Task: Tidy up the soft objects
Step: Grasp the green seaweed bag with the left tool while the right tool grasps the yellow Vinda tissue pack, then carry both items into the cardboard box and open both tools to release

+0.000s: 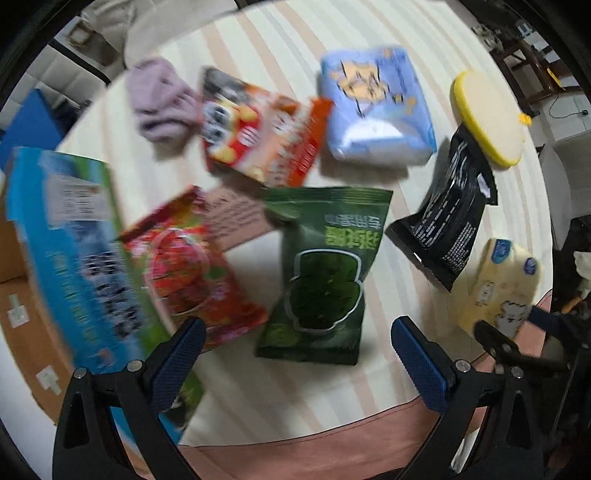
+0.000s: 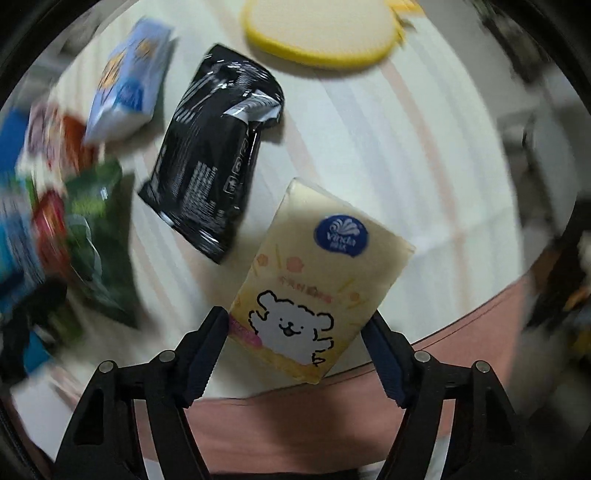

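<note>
Striped white-and-pink bedsheet (image 1: 373, 85) fills both views, packages scattered across it. Blue-green carton (image 1: 62, 251) at left edge of left wrist view, lying over a brown cardboard box (image 1: 22, 314); contents not visible.

Left gripper (image 1: 297, 363) low centre, jaws spread wide and empty, just below the green seaweed snack bag (image 1: 321, 273).

Right gripper (image 2: 295, 345) bottom centre, jaws clamped on the lower end of a yellow Vinda tissue pack (image 2: 321, 273), pack tilted to upper right.

Black foil pouch (image 2: 214, 151) left of it; blue tissue pack (image 2: 127, 81) upper left; yellow-rimmed pad (image 2: 321, 29) top. Left view blurred.
</note>
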`<state>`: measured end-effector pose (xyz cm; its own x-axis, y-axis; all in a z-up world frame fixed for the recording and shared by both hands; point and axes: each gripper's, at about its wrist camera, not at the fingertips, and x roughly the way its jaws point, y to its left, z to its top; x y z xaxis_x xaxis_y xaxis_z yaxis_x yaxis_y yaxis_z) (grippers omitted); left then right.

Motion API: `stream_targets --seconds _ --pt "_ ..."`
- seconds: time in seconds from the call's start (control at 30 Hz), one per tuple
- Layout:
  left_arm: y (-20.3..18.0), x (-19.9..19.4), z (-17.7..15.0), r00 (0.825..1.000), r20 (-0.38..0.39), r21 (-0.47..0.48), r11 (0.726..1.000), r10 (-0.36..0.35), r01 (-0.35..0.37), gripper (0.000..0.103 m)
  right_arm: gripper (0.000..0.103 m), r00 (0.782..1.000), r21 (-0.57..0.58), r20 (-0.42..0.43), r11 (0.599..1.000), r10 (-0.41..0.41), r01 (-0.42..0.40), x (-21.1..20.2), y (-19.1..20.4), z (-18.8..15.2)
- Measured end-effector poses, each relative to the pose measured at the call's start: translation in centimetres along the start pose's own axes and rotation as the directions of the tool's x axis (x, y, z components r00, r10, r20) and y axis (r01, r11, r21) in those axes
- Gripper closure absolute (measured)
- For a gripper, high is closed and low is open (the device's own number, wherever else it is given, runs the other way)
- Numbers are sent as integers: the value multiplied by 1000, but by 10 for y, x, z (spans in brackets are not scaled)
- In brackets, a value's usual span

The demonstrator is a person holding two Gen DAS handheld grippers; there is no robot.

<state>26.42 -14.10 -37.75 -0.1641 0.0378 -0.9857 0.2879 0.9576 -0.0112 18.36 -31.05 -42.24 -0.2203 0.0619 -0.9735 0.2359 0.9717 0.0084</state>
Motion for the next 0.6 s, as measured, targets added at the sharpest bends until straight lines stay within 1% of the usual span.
stream_targets --seconds 0.03,0.07,0.1,0.13,0.17,0.2,0.27,0.37,0.4,0.43,0.47,0.5,0.57,0.6 --pt "-2 5 2 1000 -8 0 1000 -1 1 0 28 999 -59 2 997 -52 52 1 4 -2" --pt "-4 13 6 1000 -25 0 1000 3 -3 0 28 996 -107 4 991 -86 86 2 8 -5" --pt "-6 19 8 999 -42 -2 1000 11 -11 2 28 995 -142 6 985 -102 102 3 12 -7" --pt "-8 24 9 998 -56 -6 1000 12 -12 11 27 995 -145 5 985 -96 96 5 12 -9" --pt "-9 31 12 997 -77 -11 1000 4 -5 21 27 997 -132 0 988 -83 82 6 12 -11" --pt "-11 37 14 996 -91 -16 1000 2 -4 25 26 998 -104 -6 993 -62 61 7 10 -12" --pt "-13 47 17 994 -108 -25 1000 8 -11 41 25 1000 -33 -5 999 -19 19 10 5 -12" --pt "-16 55 18 995 -102 -24 999 19 -21 46 25 1000 53 -10 998 16 -15 16 -1 -15" --pt "-18 57 17 995 -93 -22 999 27 -29 47 25 999 79 -7 996 33 -32 20 -1 -18" --pt "-20 58 17 996 -86 -24 999 30 -32 51 26 999 93 -3 995 42 -41 23 0 -19" --pt "-21 59 16 997 -76 -25 999 34 -36 58 31 999 101 -1 994 42 -42 23 -2 -20" --pt "-24 67 17 997 -68 -25 999 38 -40 60 34 999 111 4 993 34 -34 26 -1 -22" --pt "-26 65 13 998 -52 -27 998 46 -47 66 36 999 121 22 992 35 -38 28 -3 -21" --pt "-34 59 17 998 -46 -30 998 51 -52 67 36 999 121 30 992 33 -36 28 -1 -26"
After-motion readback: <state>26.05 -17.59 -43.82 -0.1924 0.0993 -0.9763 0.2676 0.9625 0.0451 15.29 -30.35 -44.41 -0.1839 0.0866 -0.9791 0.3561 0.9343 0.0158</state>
